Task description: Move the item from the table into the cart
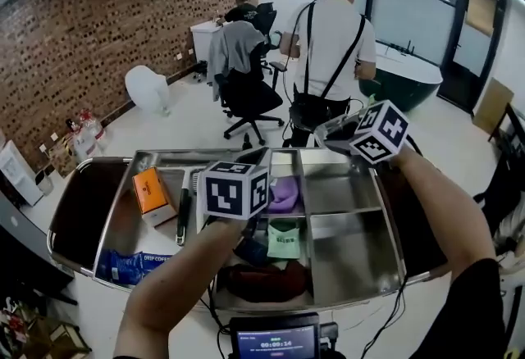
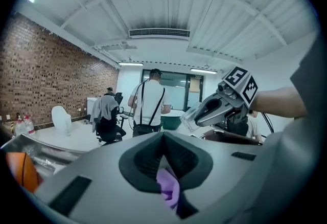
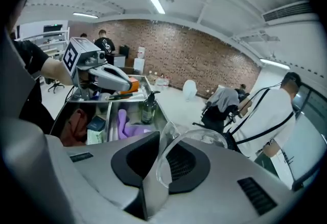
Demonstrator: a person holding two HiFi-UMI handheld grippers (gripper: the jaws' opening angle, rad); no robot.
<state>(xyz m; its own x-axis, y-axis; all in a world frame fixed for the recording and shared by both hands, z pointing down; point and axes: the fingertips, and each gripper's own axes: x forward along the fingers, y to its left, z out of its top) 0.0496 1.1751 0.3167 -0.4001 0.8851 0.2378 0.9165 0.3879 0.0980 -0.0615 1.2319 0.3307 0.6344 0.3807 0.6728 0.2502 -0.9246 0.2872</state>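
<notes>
My right gripper (image 1: 326,133) is shut on the rim of a clear glass cup (image 3: 196,140), which it holds up in the air over the far right edge of the metal cart (image 1: 353,255). In the left gripper view the cup (image 2: 190,116) shows in the right gripper's jaws. The left gripper (image 1: 261,157) hovers over the cart's middle compartments, shut and empty. Through the gap of its jaws (image 2: 164,165) only the purple cloth (image 2: 168,187) lying in the cart below can be seen.
The cart holds an orange box (image 1: 152,194), a dark bottle (image 3: 148,108), a purple cloth (image 1: 284,194), a green packet (image 1: 285,239), a dark red cloth (image 1: 262,280) and a blue packet (image 1: 130,265). Its right compartments (image 1: 344,193) are bare. A person (image 1: 332,34) and an office chair (image 1: 246,95) stand beyond it.
</notes>
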